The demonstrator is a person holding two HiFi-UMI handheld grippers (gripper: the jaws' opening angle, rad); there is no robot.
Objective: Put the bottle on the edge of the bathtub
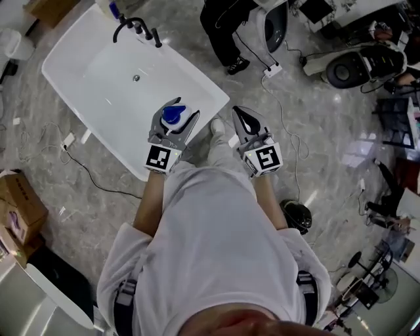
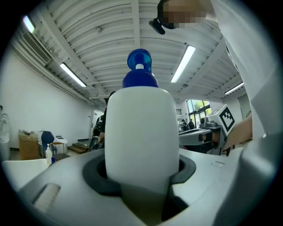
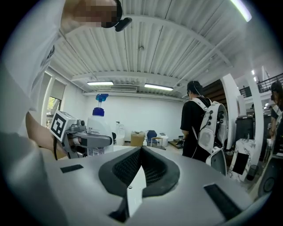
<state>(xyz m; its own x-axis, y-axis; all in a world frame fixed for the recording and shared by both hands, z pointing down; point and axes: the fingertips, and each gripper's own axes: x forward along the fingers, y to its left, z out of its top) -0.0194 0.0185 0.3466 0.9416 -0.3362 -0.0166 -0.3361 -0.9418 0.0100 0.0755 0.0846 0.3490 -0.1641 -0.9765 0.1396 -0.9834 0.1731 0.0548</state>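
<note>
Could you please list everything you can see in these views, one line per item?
white bathtub: one, white, on the floor ahead of the person.
black tap: one, black, at the tub's far end.
white plastic bottle with blue cap: one, white and blue, upright in the left tongs, over the tub's near end.
brown cardboard boxes: two, brown, one on the floor at left, one beyond the tub.
white power strip: one, white, floor right of the tub.
bystander in black clothes: one, beyond the tub.
left tongs: one, grey, shut on the bottle.
right tongs: one, grey, shut, empty.
</note>
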